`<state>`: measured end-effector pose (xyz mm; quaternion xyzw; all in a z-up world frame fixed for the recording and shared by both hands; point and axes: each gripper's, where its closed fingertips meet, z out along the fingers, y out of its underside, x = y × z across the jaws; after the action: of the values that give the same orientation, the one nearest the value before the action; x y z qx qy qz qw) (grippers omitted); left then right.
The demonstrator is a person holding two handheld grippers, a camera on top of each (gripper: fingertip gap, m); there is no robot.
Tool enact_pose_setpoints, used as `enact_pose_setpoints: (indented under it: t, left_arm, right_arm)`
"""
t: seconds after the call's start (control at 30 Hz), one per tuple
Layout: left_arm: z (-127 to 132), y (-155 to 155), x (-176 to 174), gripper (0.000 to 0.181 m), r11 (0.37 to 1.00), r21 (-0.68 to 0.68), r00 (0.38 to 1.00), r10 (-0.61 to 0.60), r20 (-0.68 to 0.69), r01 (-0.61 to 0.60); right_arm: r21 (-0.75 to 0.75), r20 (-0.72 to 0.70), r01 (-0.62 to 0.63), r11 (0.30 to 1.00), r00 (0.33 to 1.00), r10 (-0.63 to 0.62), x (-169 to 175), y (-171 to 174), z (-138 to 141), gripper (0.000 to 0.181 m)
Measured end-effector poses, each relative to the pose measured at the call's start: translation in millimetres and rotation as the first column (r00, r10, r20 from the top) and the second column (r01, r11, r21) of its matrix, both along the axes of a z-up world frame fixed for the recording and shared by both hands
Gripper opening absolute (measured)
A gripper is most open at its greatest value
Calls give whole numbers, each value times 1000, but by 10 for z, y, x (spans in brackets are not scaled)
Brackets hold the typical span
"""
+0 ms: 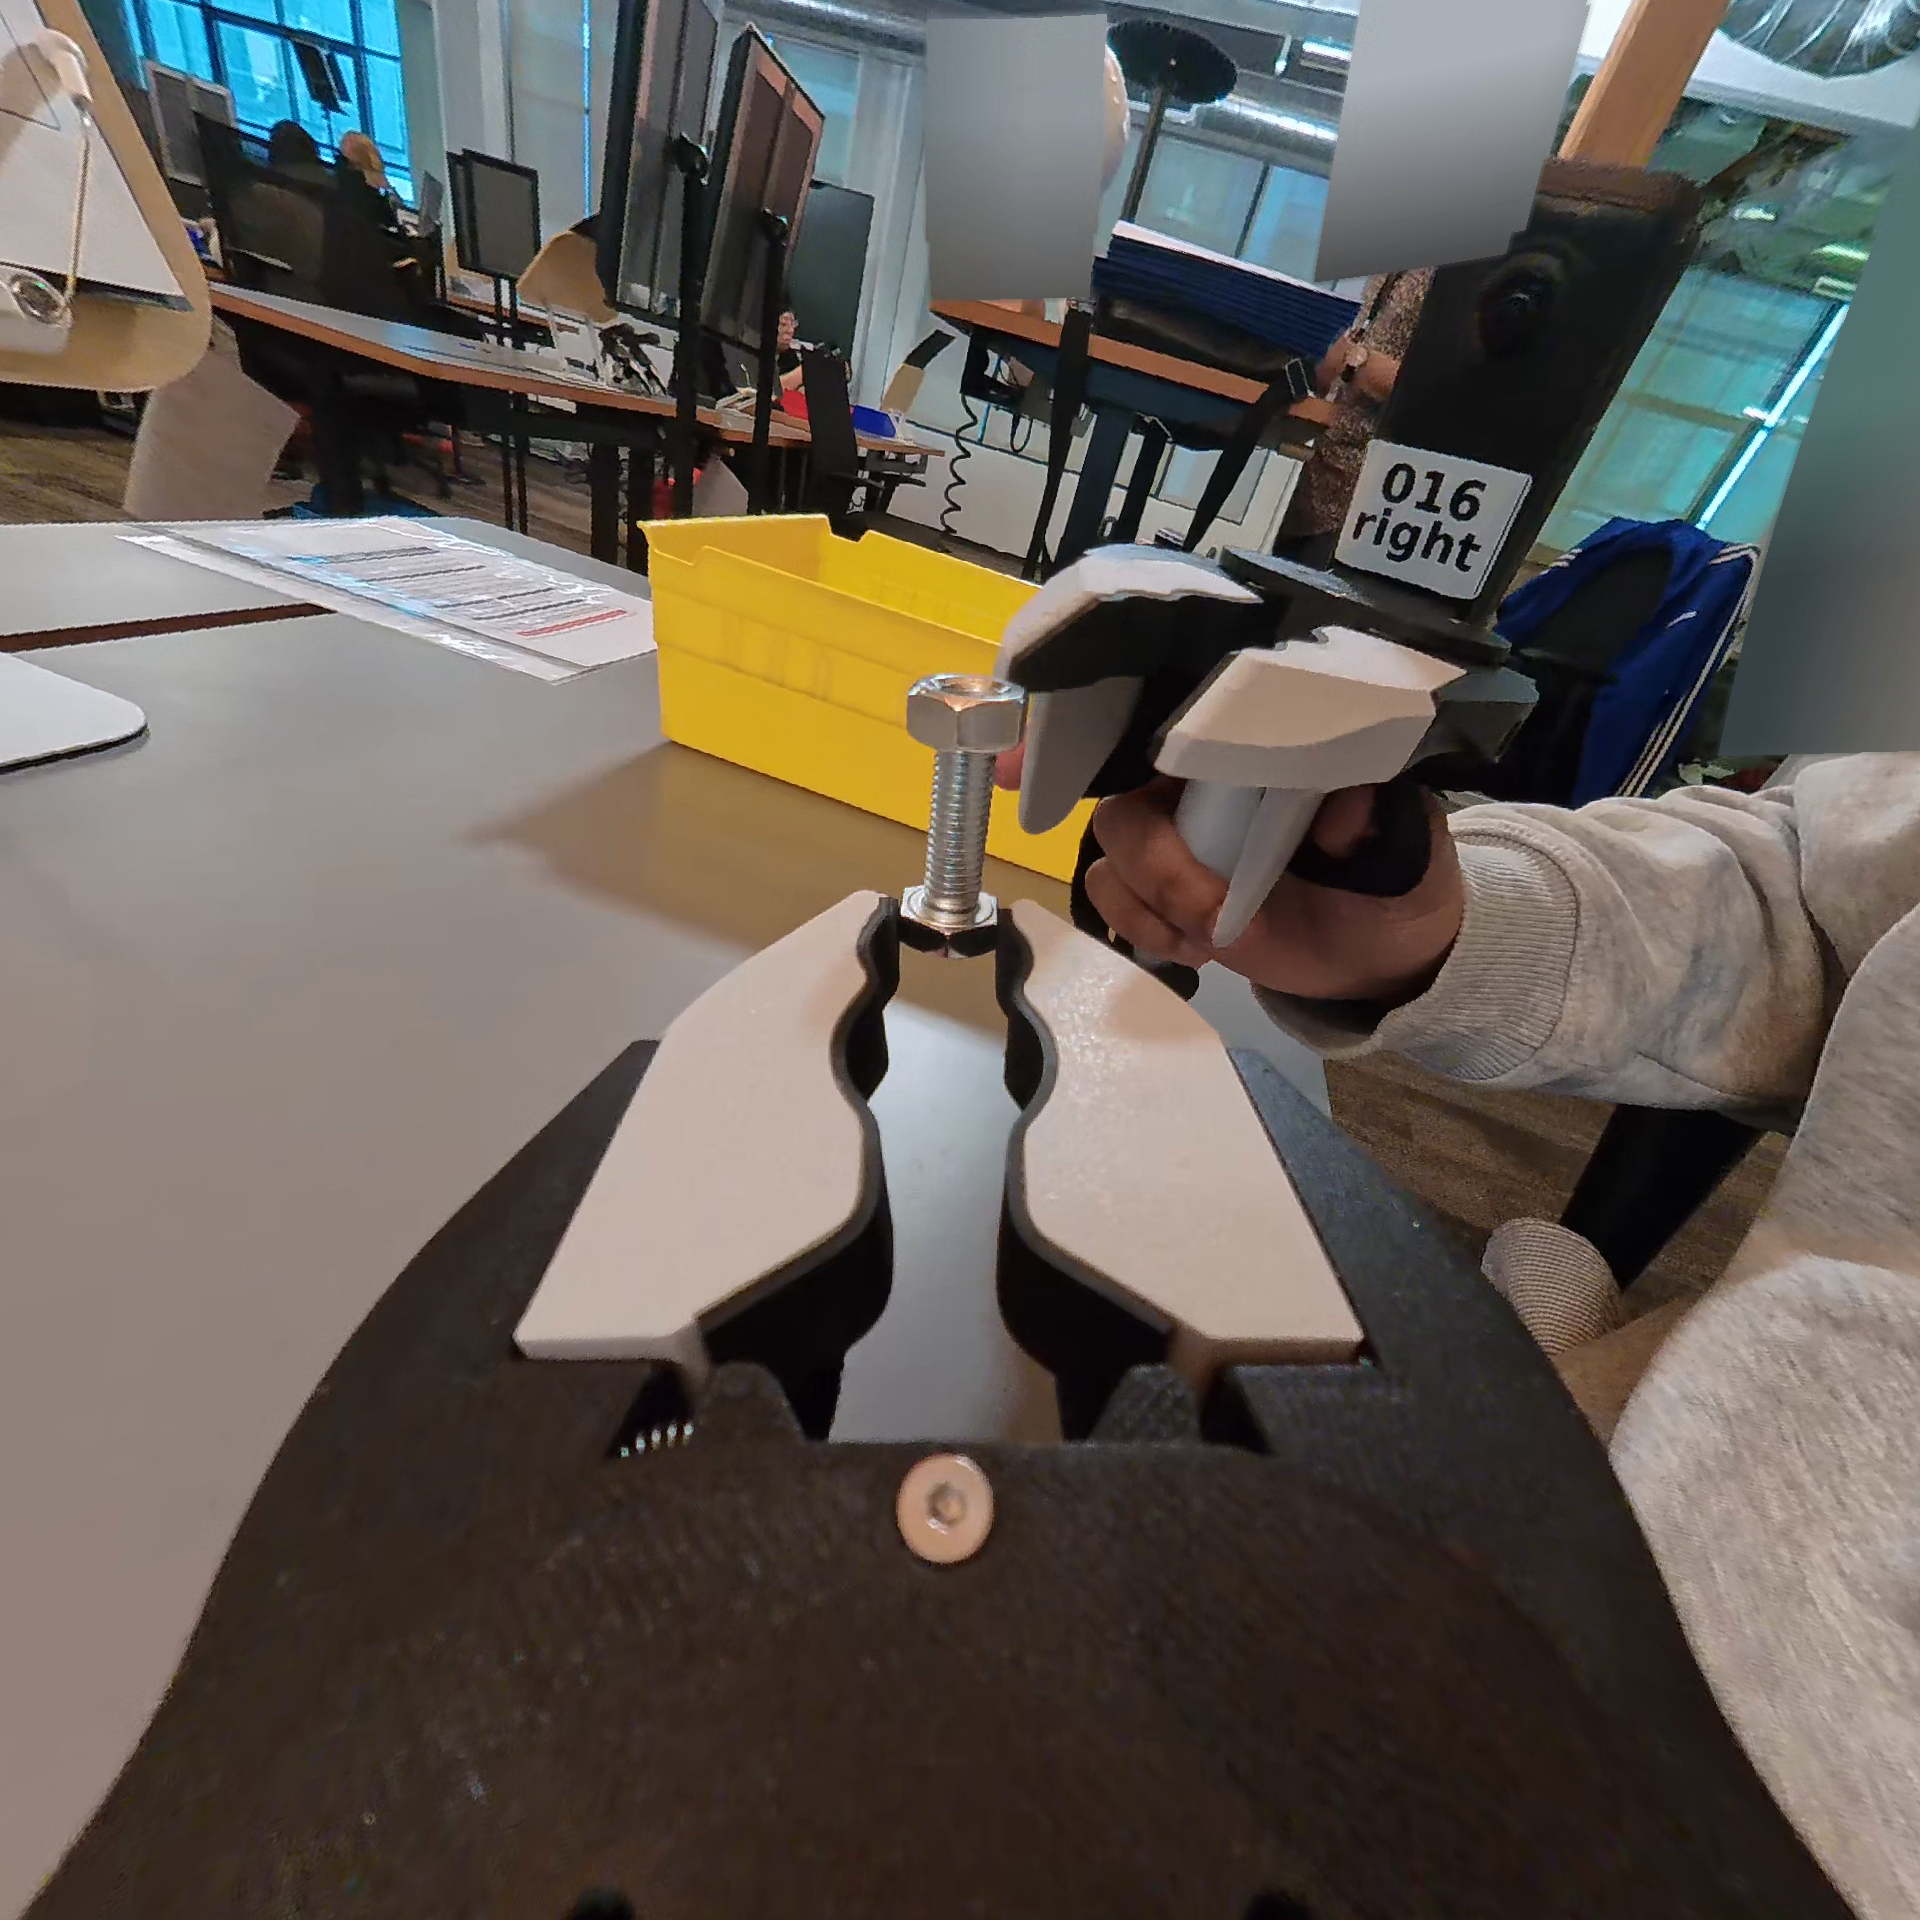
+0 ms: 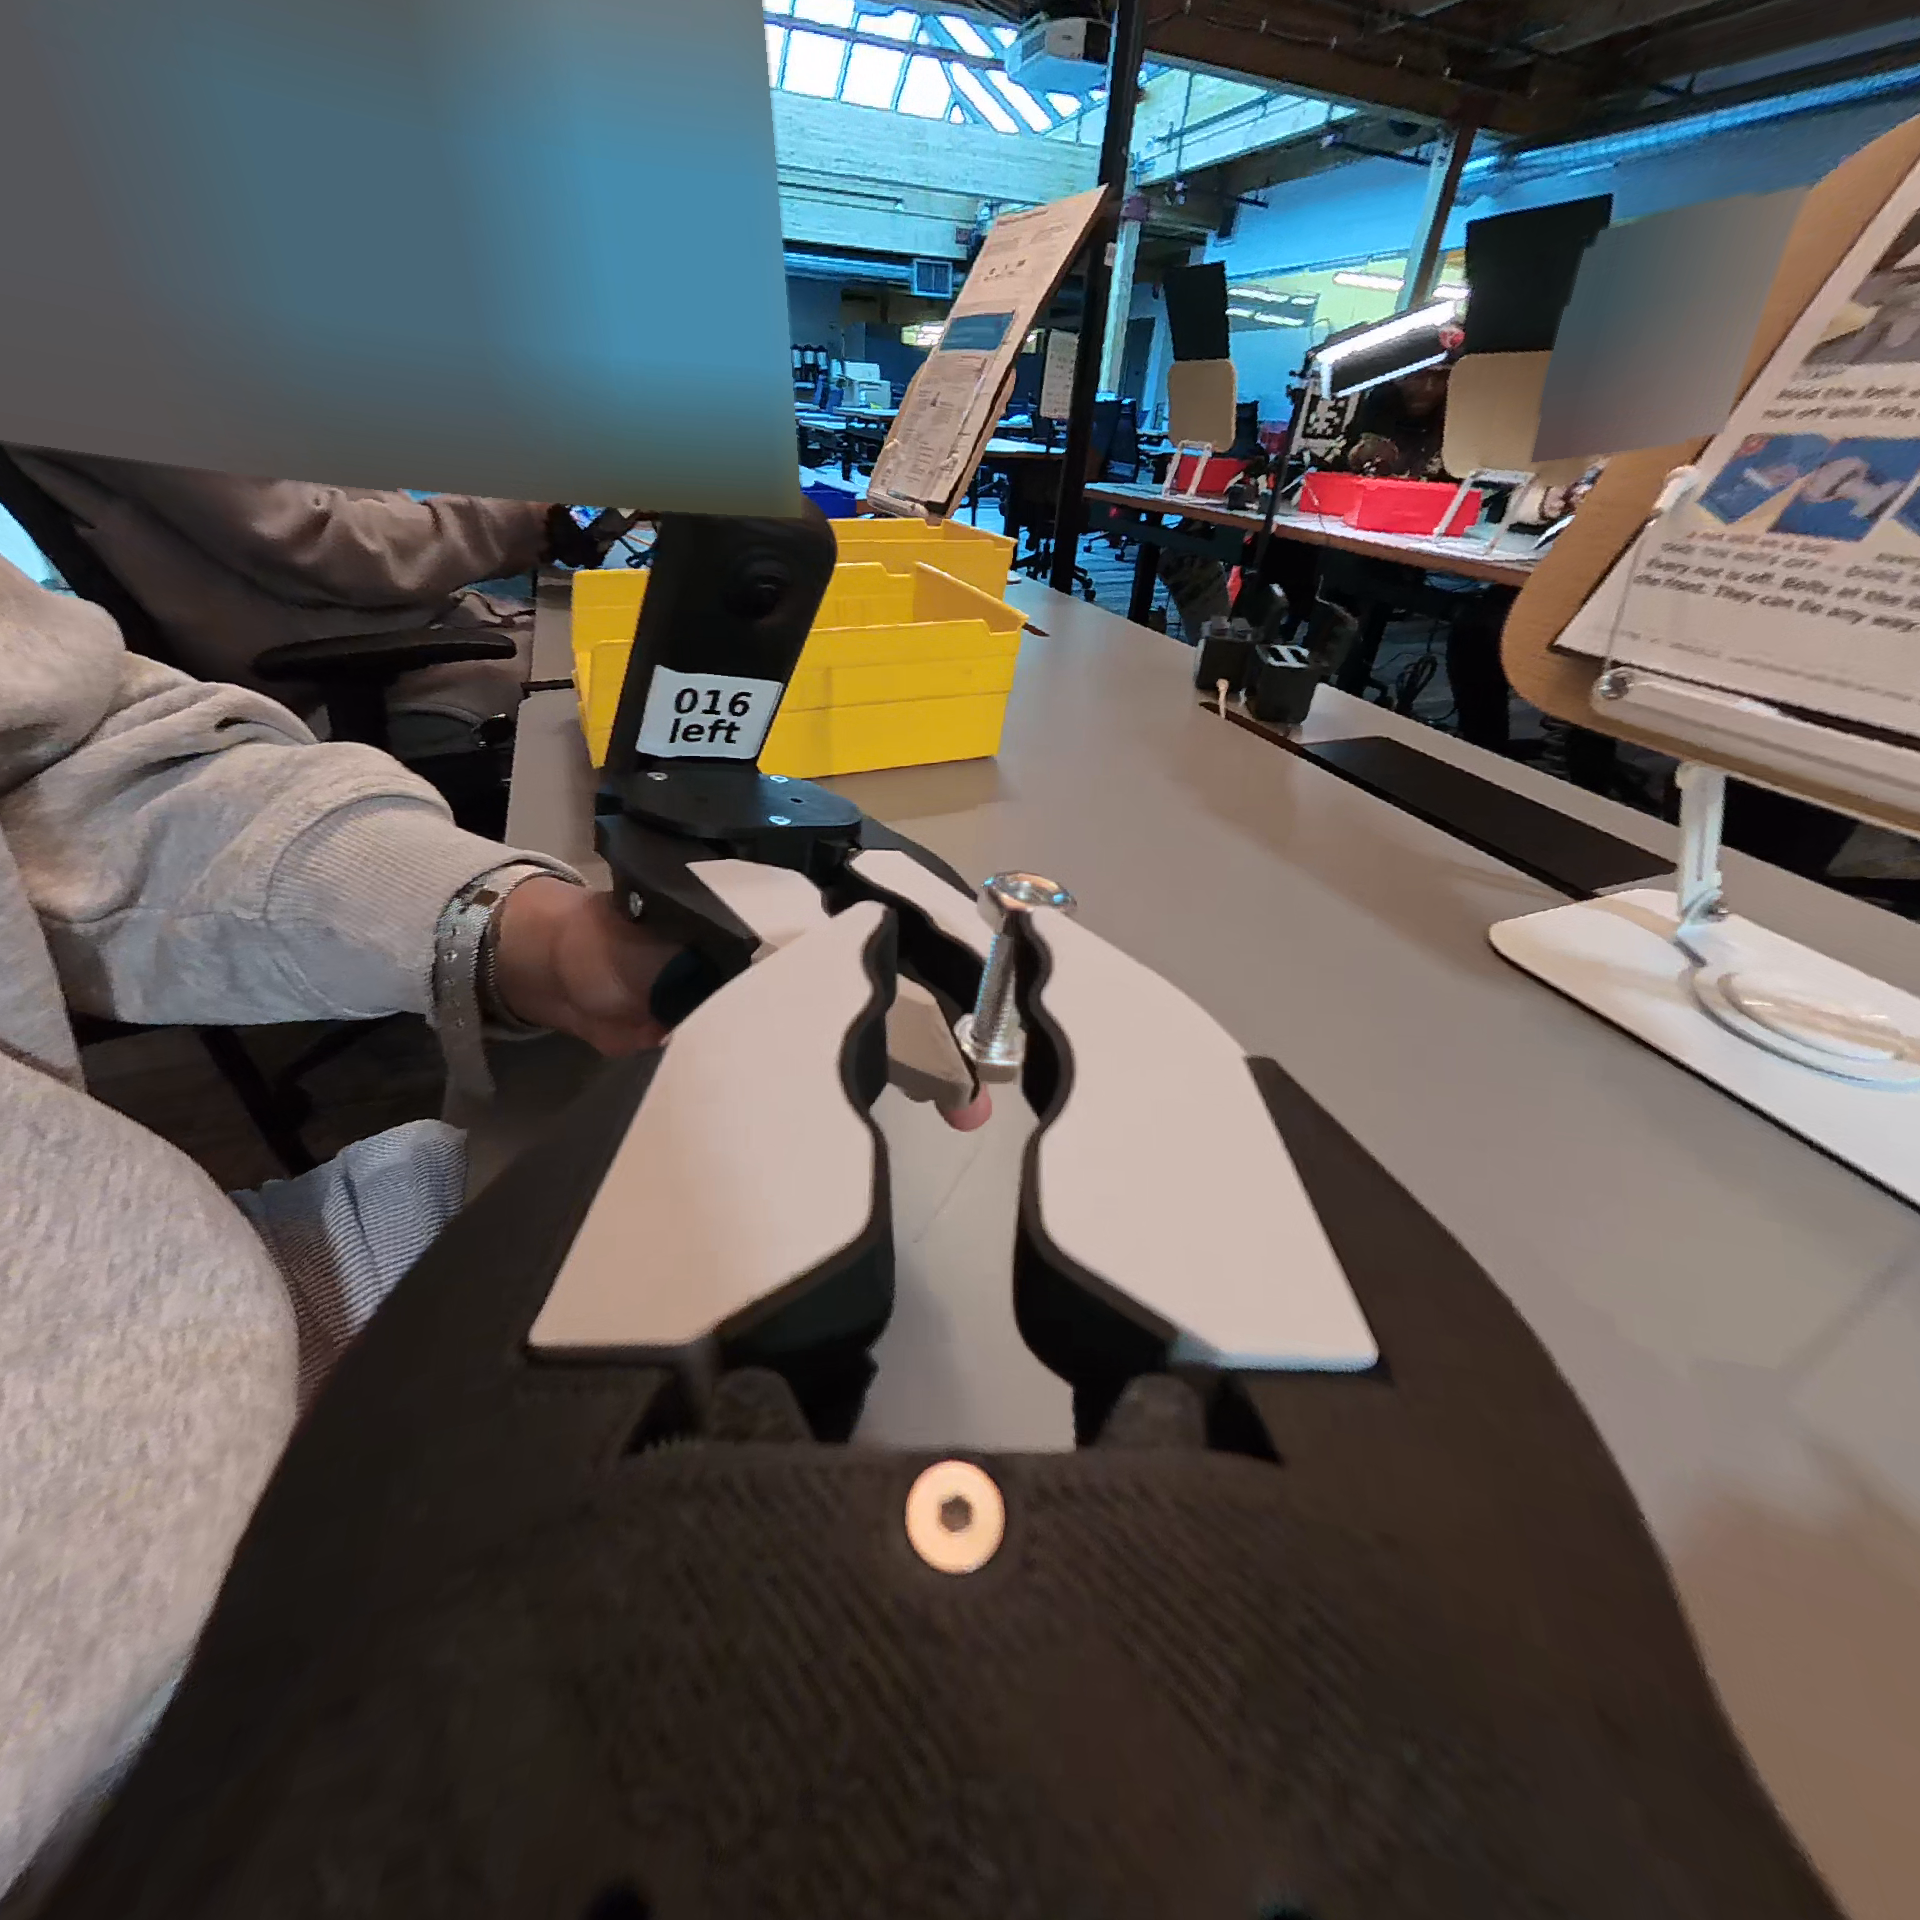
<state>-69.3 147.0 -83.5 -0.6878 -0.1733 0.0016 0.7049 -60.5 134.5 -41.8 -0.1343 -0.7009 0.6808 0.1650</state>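
The left gripper (image 1: 948, 928) pinches the head of a shiny silver metal bolt (image 1: 958, 821) standing upright, while the right gripper (image 2: 961, 940), spread apart, sits around its top nut (image 1: 964, 709).

Open workshop hall: grey table (image 1: 312, 935) underfoot, long desks (image 1: 499, 364) ahead, big windows (image 1: 301, 73) behind, skylights (image 2: 894, 73) overhead.

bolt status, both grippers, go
Left gripper shut on bolt head, shank upright. Right gripper beside nut, fingers apart. Yellow bin behind, clear.
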Motion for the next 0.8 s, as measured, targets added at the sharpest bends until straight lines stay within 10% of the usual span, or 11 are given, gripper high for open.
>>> enact_pose_setpoints:
  t: [0.8]
  left_arm:
    - [-31, -32, -98, 18, 997, -31, 997, 71, -18, -71]
  right_arm:
    - [-42, 48, -42, 998, 998, 44, 29, -68, -31, 40]
